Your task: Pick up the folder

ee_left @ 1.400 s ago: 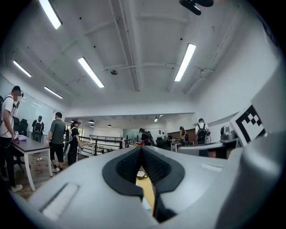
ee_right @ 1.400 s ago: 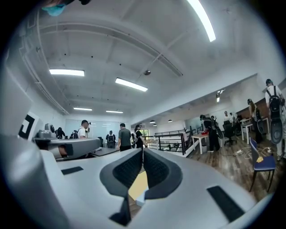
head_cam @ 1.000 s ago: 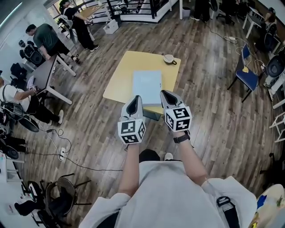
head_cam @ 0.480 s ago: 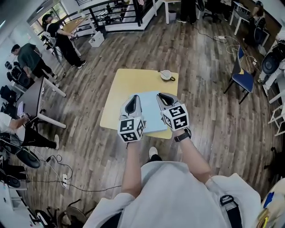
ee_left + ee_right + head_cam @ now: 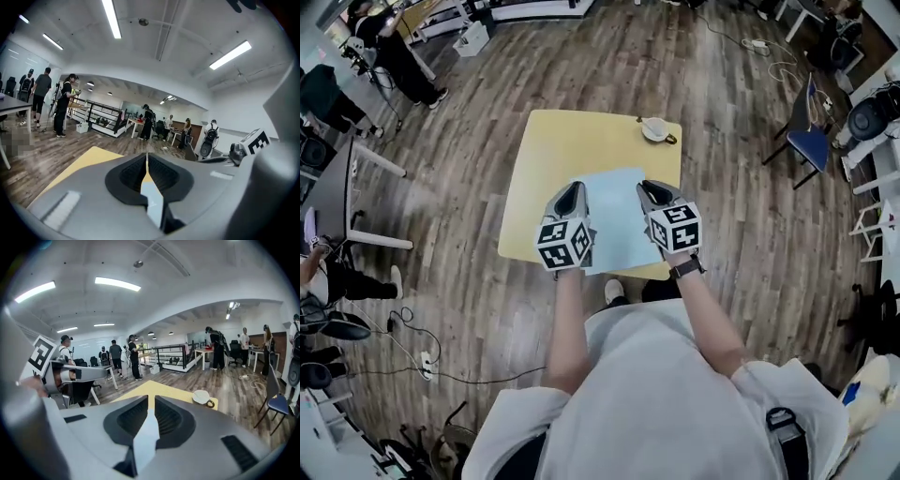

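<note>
A light blue folder (image 5: 614,220) lies flat on the near half of the yellow table (image 5: 572,141). In the head view my left gripper (image 5: 573,191) hangs over the folder's left edge and my right gripper (image 5: 648,190) over its right edge. Both are shut and hold nothing. In the left gripper view the closed left gripper (image 5: 146,161) shows a strip of folder (image 5: 153,199) below it. The right gripper view likewise shows the folder (image 5: 144,439) under the shut right gripper (image 5: 151,404). Whether either gripper touches the folder cannot be told.
A white cup (image 5: 656,128) on a saucer sits at the table's far right corner, also in the right gripper view as the cup (image 5: 202,397). A blue chair (image 5: 811,141) stands to the right. A dark desk (image 5: 337,178) and people (image 5: 389,52) are at the left.
Both grippers moved forward and down from in front of the table to over the folder's two sides. The table and folder now sit nearer in the head view.
</note>
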`<state>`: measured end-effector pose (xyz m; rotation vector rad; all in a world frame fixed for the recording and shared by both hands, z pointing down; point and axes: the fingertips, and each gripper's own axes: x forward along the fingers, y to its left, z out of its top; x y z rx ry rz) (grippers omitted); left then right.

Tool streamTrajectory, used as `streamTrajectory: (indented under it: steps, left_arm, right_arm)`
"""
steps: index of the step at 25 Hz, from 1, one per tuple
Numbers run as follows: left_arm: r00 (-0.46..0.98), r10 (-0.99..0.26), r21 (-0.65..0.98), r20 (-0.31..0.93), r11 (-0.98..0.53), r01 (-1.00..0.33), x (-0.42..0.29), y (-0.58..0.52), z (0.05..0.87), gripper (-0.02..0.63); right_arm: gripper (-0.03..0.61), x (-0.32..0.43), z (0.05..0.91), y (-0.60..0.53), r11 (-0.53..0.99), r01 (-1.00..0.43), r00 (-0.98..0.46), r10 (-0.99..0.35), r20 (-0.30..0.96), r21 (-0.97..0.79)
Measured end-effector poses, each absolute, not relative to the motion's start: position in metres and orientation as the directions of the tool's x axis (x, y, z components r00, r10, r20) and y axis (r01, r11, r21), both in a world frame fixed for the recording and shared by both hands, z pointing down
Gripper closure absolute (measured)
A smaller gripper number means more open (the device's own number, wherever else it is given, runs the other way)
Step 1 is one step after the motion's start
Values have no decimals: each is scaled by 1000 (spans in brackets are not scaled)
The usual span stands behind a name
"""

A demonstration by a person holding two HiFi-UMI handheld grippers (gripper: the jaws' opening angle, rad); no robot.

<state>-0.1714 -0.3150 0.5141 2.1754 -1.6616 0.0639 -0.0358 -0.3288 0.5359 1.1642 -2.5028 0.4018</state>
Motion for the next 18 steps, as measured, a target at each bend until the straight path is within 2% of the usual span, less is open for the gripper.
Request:
streamTrajectory:
  steps: [8, 9, 10, 11, 18]
  left_arm:
    - [294, -816, 334, 498, -133, -933, -191, -327, 628, 581]
    - [297, -802, 342, 519, -124, -932, -192, -328, 638, 562]
    - [302, -785, 351, 542, -115, -929, -192, -328, 647, 539]
    - [309, -765, 362, 566, -106, -926, -192, -327, 656, 512]
    - [399, -635, 487, 661, -41, -873, -188, -313, 714, 331]
  right_arm:
    - [558, -21, 636, -346, 582, -793, -563, -587, 581, -180]
    - [517, -17, 646, -348, 573, -797, -556, -574, 601, -190]
    - [441, -13, 656, -350, 564, -801, -548, -557, 624, -201]
    - [403, -9, 666, -351, 556, -804, -543, -537, 645, -214]
    - [318, 4, 718, -356, 433, -815, -572, -488, 660, -386]
